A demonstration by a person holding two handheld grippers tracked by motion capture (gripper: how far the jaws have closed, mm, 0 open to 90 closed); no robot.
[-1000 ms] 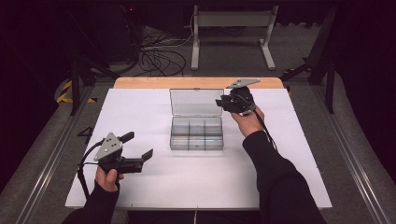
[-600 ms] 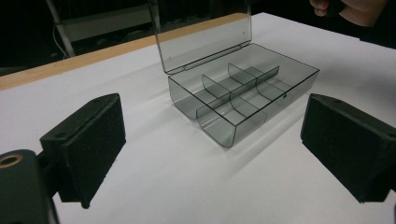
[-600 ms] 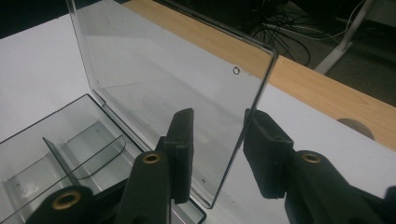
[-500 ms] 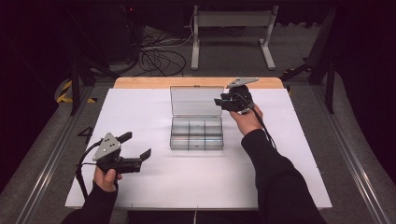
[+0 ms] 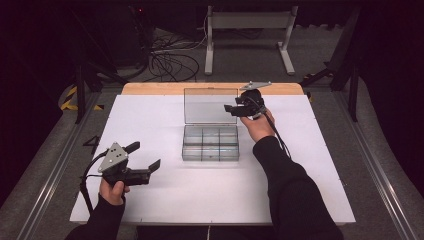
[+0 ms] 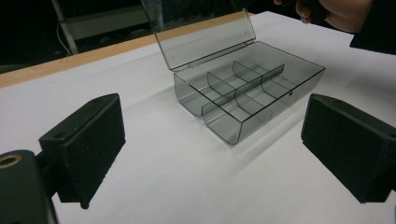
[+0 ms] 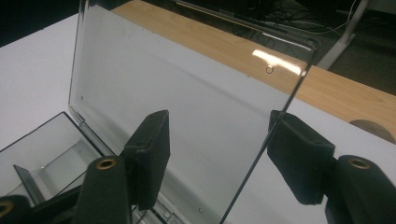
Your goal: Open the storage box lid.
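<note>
Since the earlier frames our right gripper [image 5: 231,109] has come a little lower beside the raised lid [image 5: 210,105] of the clear plastic compartment box [image 5: 210,143], and its jaws have just been opening. In the right gripper view the lid's side edge [image 7: 261,154] stands between the two pads, but neither pad presses on it, so we hold nothing there. Our left gripper [image 5: 146,160] hovers near the front-left of the white table [image 5: 320,165] with jaws wide apart and empty, well apart from the box.

The box sits in the middle of the table, its hinge on the far side, its compartments [image 6: 247,91] empty as far as we see. We judge it light, stiff and smooth, so it may slide when the lid is pushed. The lid is thin and could flex or crack under a hard pinch. We think the best hold is on the lid's free edge near a corner, with gentle pressure, while the left gripper steadies the front wall of the base.
</note>
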